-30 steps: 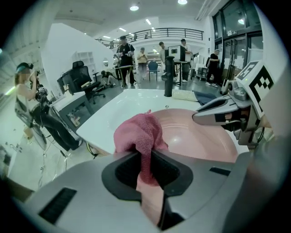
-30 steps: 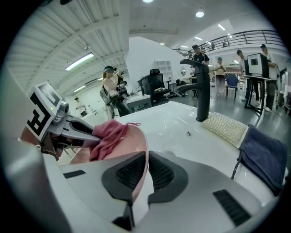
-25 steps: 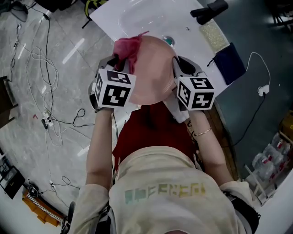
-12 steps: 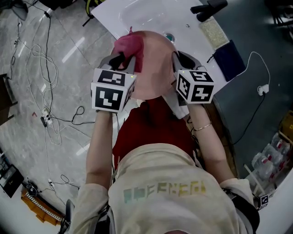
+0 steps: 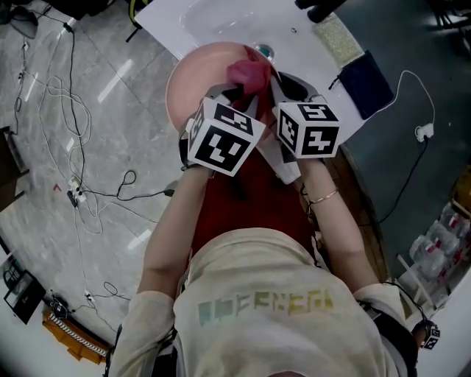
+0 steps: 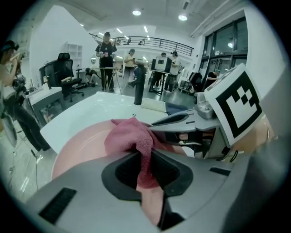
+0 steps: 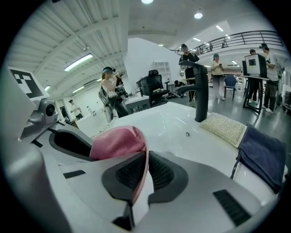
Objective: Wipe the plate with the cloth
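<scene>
Pink plate point(image 5: 193, 81) is held up in the air over the near edge of the sink point(image 5: 213, 22), not sitting down in it as far as I can see. The right gripper point(image 7: 146, 175) has its jaws pinched narrow on the rim. In the right gripper view the plate shows edge-on as a thin pink line running straight between them. So that side is just the holder.

The left gripper point(image 6: 145, 170) is clamped on the cloth point(image 6: 129, 136), a reddish terry rag. A strip of it runs down between the jaws. The rest is bunched out front, lying on the plate's face on the side toward the sink's drain point(image 5: 265, 51). The two grippers sit right next to each other there.

I'd call this mid-wipe: cloth on the plate, with a big bare patch on the half away from the drain. Honestly the fisheye makes it hard to say whether the rag is really pressed down or only resting on the surface.

Next move, I reckon, is dragging the cloth across that bare half, out over the sink's near edge. That calls for steady push from the left and a firm pinch from the right, because the plate is only held at one spot on its rim. It'll want to tip or twist once pressure lands far from that spot.
</scene>
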